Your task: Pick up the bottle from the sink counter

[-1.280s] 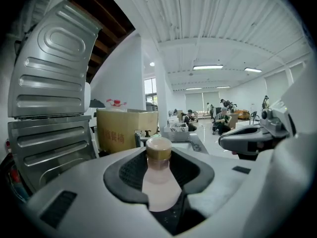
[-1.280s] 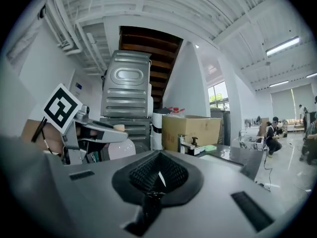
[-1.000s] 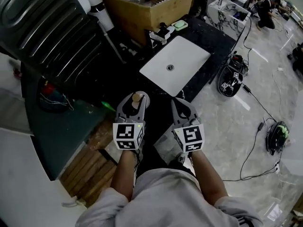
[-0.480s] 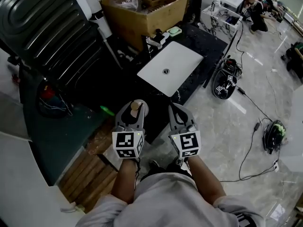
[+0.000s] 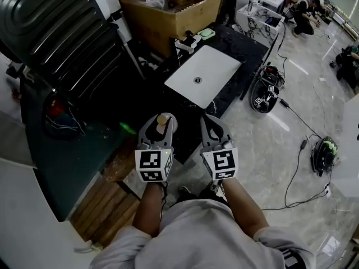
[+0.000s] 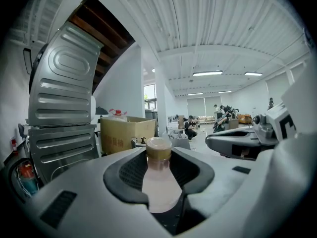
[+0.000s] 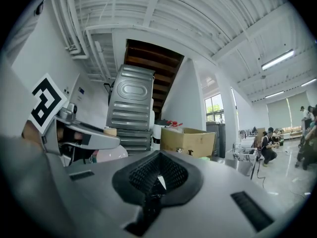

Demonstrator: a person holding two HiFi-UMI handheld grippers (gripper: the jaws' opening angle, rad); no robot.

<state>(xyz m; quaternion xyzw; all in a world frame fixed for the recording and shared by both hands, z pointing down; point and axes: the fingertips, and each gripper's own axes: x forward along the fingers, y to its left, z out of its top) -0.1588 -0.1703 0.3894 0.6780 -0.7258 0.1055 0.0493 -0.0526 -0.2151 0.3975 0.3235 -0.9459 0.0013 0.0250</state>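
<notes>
A pale bottle [image 5: 162, 119] with a tan cap stands upright between the jaws of my left gripper [image 5: 159, 125], which is shut on its body. In the left gripper view the bottle [image 6: 159, 180] fills the gap between the black pads, cap [image 6: 158, 149] on top. It is held in the air, off the dark counter [image 5: 249, 45]. My right gripper [image 5: 211, 122] is level with it on the right, shut, with nothing between its pads [image 7: 148, 175].
A white sink basin [image 5: 216, 63] sits in the counter ahead. Behind it stands an open cardboard box [image 5: 168, 13], to the left a grey ribbed metal panel [image 5: 56, 32]. Cables and a round device [image 5: 263, 97] lie on the marble floor at right. Wooden planks [image 5: 106, 198] lie low left.
Both grippers stay side by side with the bottle still in the left one. The sink and counter have shifted slightly in the head view.
</notes>
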